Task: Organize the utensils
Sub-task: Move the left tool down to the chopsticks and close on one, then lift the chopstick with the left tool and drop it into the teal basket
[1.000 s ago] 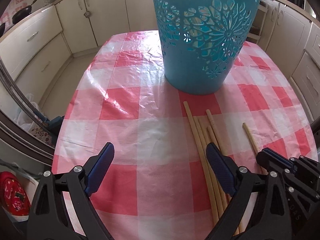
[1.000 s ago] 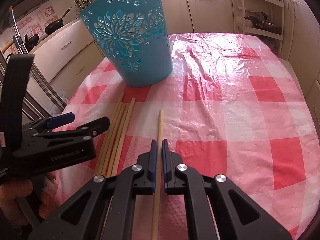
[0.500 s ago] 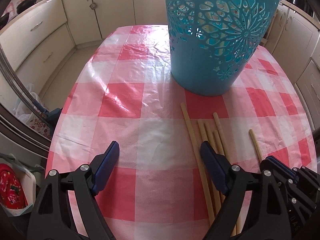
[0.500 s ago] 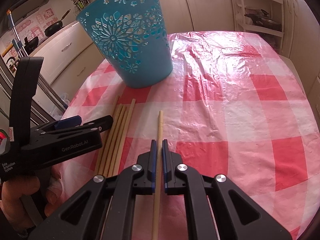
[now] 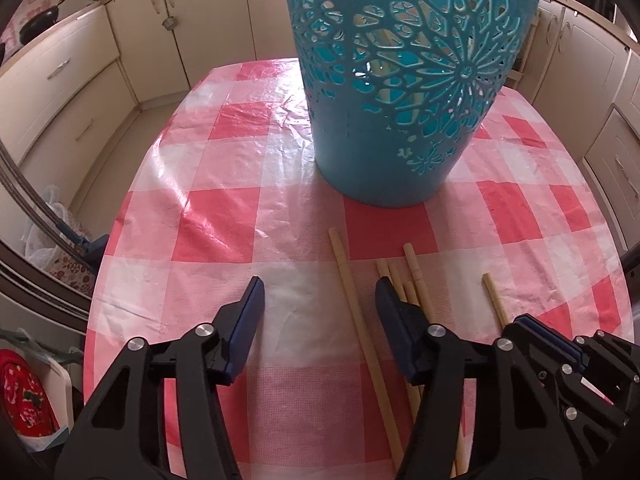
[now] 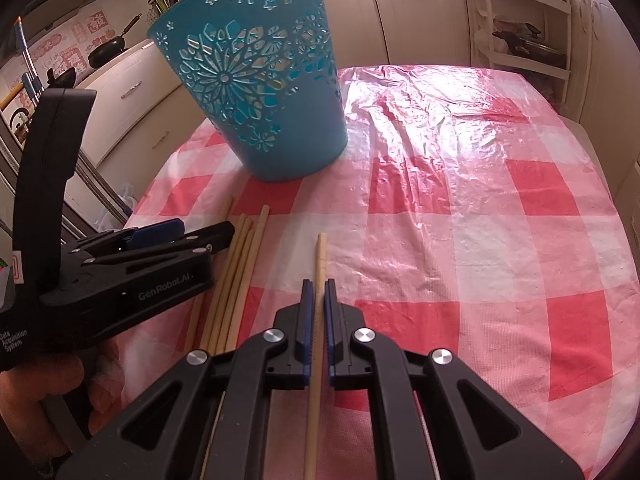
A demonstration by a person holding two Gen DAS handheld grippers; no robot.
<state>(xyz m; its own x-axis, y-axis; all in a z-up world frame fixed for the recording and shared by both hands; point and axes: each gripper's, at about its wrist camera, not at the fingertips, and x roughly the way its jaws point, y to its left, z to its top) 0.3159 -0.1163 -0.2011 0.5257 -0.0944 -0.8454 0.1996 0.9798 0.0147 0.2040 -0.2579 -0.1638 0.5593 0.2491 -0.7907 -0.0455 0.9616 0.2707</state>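
A blue cut-out plastic basket (image 5: pixel 400 100) (image 6: pixel 256 92) stands upright on the red-and-white checked tablecloth (image 5: pixel 224 216). Several wooden chopsticks (image 5: pixel 416 280) (image 6: pixel 240 272) lie side by side in front of it. My left gripper (image 5: pixel 320 300) (image 6: pixel 200 230) hovers over them with its jaws closing. The leftmost chopstick (image 5: pixel 352 300) lies between the jaws, near the right finger, and the pads do not press on it. My right gripper (image 6: pixel 319 292) (image 5: pixel 528 322) is shut on a single chopstick (image 6: pixel 320 256) (image 5: pixel 494 300) that lies apart to the right.
Cream kitchen cabinets (image 5: pixel 72 80) surround the table. A hand (image 6: pixel 36 392) holds the left gripper at the table's left edge. A white shelf rack (image 6: pixel 520 20) stands at the back right. The checked cloth (image 6: pixel 480 200) stretches to the right of the basket.
The left gripper's jaws have narrowed a good deal, and the leftmost chopstick now lies between them. The right gripper has stayed shut on its chopstick, unmoved.
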